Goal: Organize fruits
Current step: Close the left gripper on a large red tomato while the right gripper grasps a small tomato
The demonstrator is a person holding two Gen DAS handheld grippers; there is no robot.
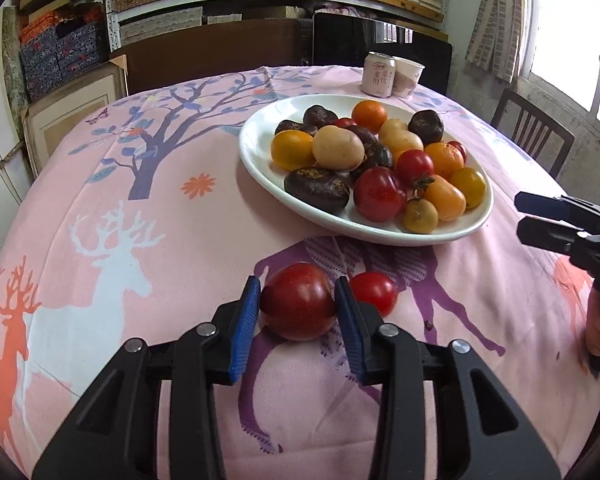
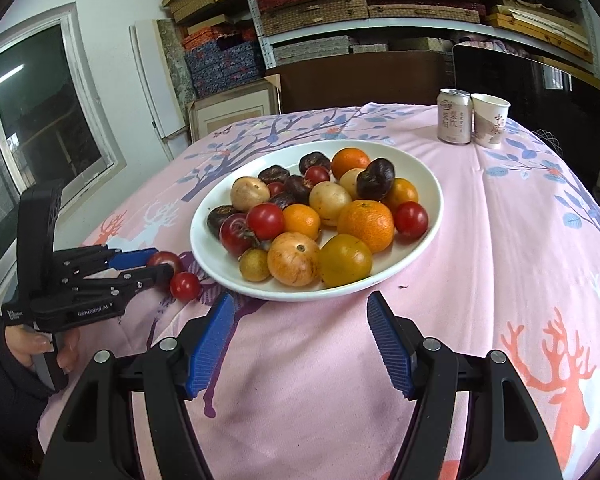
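On the left: your left gripper (image 1: pixel 296 308) sits low over the pink deer-print surface (image 1: pixel 140 208), pointing toward the plate.
Left jaws: clamped on the large dark-red tomato (image 1: pixel 298 306), one blue pad pressed against each side; the tomato rests on the cloth.
Beside it: a small red tomato (image 1: pixel 374 292) lies on the surface just right of your left gripper's right finger, near the plate's front rim.
Your left hand: seen from the right camera, your hand (image 2: pixel 40 348) grips the handle at the lower left.
Centre: the white oval plate (image 2: pixel 428 184) holds the heap of fruits: oranges, yellow and red tomatoes, pale round ones and dark purple-brown ones.
Right gripper: your right gripper (image 2: pixel 300 340) hovers just short of the plate's near rim.
Right jaws: apart, with only bare cloth between them.
Far right: a drink can (image 2: pixel 454 116) and a paper cup (image 2: pixel 490 120) stand touching behind the plate.
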